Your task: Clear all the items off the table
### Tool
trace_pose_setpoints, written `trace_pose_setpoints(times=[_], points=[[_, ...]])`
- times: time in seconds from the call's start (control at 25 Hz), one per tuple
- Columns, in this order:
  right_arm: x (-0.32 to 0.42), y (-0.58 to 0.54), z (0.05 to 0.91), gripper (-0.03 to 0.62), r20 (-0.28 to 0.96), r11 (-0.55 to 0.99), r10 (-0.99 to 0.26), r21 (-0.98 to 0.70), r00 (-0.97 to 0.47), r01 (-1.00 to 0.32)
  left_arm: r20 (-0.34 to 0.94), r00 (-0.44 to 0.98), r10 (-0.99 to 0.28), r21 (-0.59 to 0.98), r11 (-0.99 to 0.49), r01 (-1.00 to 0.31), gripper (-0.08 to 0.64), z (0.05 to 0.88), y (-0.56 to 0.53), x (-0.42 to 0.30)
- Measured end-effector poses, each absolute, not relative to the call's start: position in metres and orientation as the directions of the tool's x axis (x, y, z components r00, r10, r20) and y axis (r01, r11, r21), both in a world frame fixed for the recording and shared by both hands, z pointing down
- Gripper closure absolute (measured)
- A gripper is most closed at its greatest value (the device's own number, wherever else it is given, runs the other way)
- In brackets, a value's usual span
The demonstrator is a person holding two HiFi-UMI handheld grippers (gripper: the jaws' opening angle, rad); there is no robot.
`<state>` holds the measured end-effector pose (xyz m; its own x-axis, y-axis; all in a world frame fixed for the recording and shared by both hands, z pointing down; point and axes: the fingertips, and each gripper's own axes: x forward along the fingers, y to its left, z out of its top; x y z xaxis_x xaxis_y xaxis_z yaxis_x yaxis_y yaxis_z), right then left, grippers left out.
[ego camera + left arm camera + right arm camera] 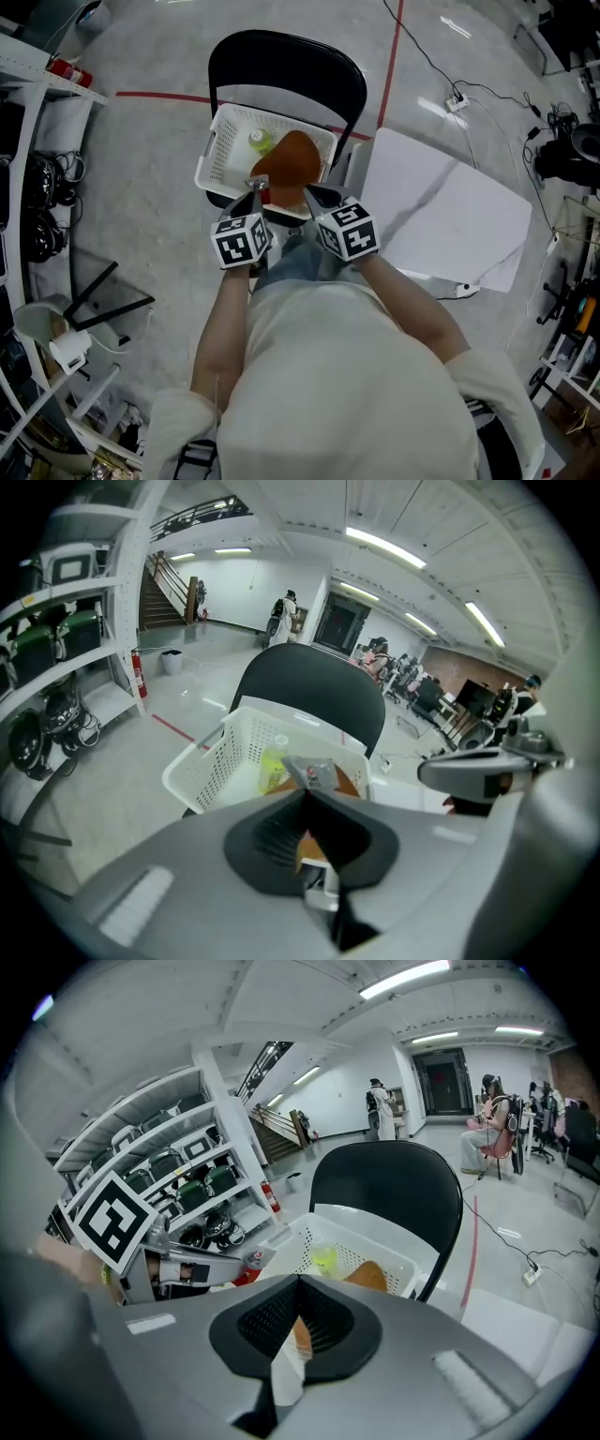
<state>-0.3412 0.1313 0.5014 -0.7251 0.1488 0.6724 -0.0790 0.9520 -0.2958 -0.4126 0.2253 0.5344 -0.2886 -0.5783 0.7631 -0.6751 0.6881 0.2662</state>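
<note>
At the centre of the head view, the left gripper (256, 190) pinched a small grey packet (316, 772) above the white basket (217, 141) on the black chair (281, 66). Just beside it, the right gripper (316, 195) had its jaws pressed together with nothing between. A yellow bottle (260, 142) lay in the basket.

Basket (217, 155) on the seat of the chair (281, 66); bottle (260, 142) inside at left, bag (292, 164) to its right, reaching over the near rim. Left gripper (255, 194) and right gripper (311, 195) side by side at the bag's near edge. Table (450, 216) right of the chair, shelves (19, 141) left.
</note>
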Motion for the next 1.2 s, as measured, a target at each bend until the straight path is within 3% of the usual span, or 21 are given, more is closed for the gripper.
trace_pose_setpoints(times=[0.96, 1.0, 1.12, 1.2], points=[[-0.404, 0.16, 0.539, 0.592, 0.715, 0.937, 0.222, -0.345, -0.662, -0.059, 0.812, -0.326, -0.484, 0.25, 0.794, -0.554, 0.541, 0.59, 0.255, -0.496], [-0.404, 0.161, 0.54, 0.592, 0.716, 0.937, 0.223, -0.345, -0.662, -0.059, 0.811, -0.326, -0.487, 0.26, 0.798, -0.544, 0.531, 0.591, 0.255, -0.497], [-0.405, 0.163, 0.54, 0.592, 0.717, 0.936, 0.223, -0.347, -0.661, -0.06, 0.805, -0.322, -0.498, 0.29, 0.804, -0.519, 0.382, 0.592, 0.257, -0.5], [-0.404, 0.163, 0.541, 0.592, 0.717, 0.936, 0.22, -0.345, -0.661, -0.062, 0.808, -0.322, -0.494, 0.288, 0.807, -0.515, 0.373, 0.593, 0.26, -0.499]])
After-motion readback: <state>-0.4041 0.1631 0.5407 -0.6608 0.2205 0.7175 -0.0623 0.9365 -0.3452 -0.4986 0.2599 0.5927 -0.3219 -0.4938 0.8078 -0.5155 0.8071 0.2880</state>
